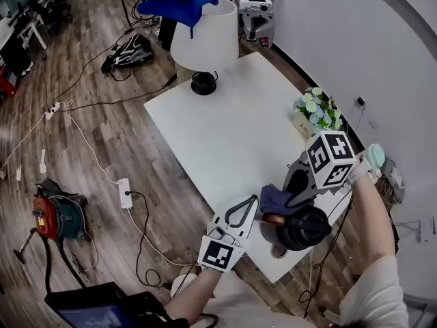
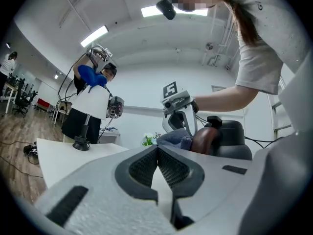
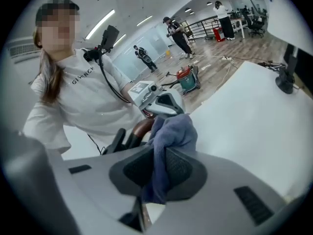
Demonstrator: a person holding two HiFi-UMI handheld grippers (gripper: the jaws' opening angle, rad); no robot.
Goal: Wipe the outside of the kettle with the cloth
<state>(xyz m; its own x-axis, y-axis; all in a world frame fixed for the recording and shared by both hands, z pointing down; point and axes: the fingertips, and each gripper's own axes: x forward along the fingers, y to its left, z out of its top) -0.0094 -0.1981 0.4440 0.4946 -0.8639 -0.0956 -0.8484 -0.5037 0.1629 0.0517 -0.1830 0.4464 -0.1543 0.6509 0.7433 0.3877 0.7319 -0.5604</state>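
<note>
Right gripper view is showing the right gripper (image 3: 157, 159) clamping a soft, bunched grey-blue cloth (image 3: 172, 131) between its ribbed pads. The cloth is bulging just past the tips, seemingly against the kettle (image 1: 308, 231). Left gripper (image 2: 157, 150) is sitting pinched shut on nothing, kettle just beyond it. My worry: nothing's bracing that smooth, rounded black body with the curved brown handle, so a hard wipe is probably sliding it off the nearby white table (image 1: 225, 135) edge.

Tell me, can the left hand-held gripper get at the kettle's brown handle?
Probably yes: the left hand-held gripper sits beside the kettle, nothing between, though the right hand-held gripper holds the cloth by the handle. The left one's shut jaws must open first.
</note>
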